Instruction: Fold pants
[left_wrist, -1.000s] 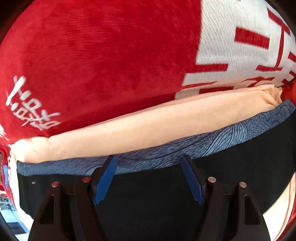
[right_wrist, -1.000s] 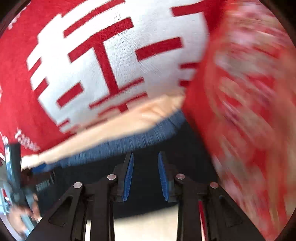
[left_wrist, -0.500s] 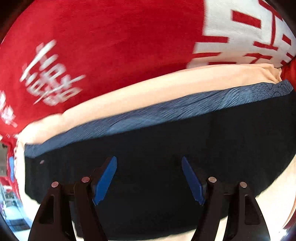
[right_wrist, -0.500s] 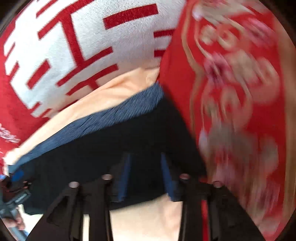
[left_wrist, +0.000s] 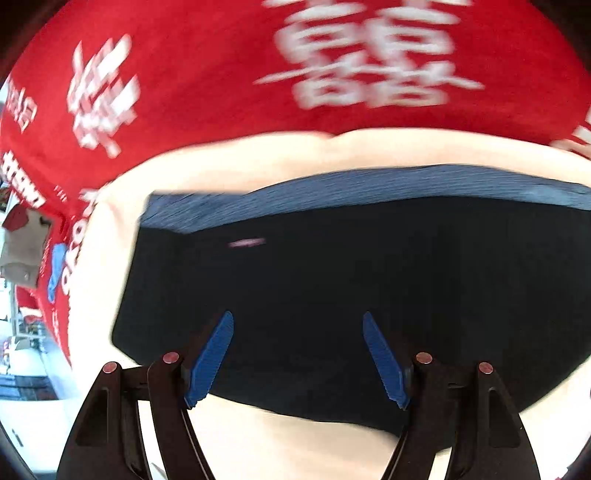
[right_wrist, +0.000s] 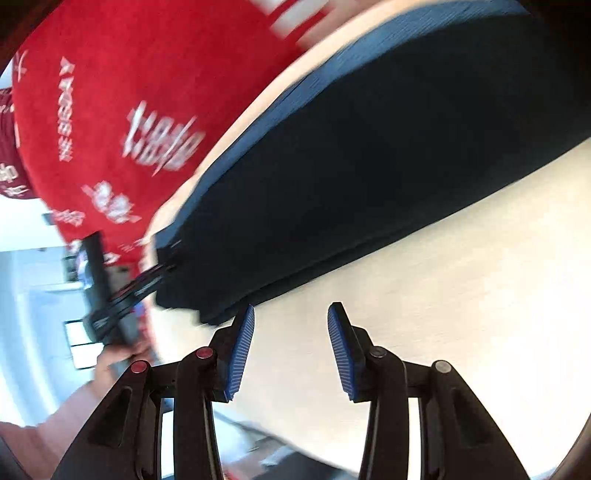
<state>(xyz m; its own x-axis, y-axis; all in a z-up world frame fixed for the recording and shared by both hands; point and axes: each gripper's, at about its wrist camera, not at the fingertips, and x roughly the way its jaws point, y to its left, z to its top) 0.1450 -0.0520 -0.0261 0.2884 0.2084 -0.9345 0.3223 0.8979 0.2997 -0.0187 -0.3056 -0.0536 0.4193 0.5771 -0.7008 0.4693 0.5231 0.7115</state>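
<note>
red cloth: we've got a big red fabric with white printed lettering (left_wrist: 207, 74) filling the whole back of both views, print too blurred to read. It also shows in the right wrist view (right_wrist: 122, 122).

table: pale cream surface (right_wrist: 461, 258) under everything. In the left wrist view it shows as a light band (left_wrist: 258, 435) at the near edge.

pants: folded black fabric pants (left_wrist: 332, 280) lying flat on the cream surface, on top of a blue-grey patterned folded garment (left_wrist: 369, 184) that peeks out along the far edge. A peach-coloured folded cloth (left_wrist: 295, 155) sits behind that, right up against the red fabric. In the right wrist view the stack (right_wrist: 369, 158) runs diagonally, and we can see several layers at its near corner.

left gripper: black frame with blue ribbed pads (left_wrist: 297, 354), fingers spread wide, nothing between them, hovering over the near edge of the black pants. The right wrist view also catches it at the stack's corner (right_wrist: 110, 295), too blurred for us to tell more.

right gripper: same black and blue build (right_wrist: 291, 347), fingers apart and gripping nothing, over bare table just beside the stack's near corner.
</note>
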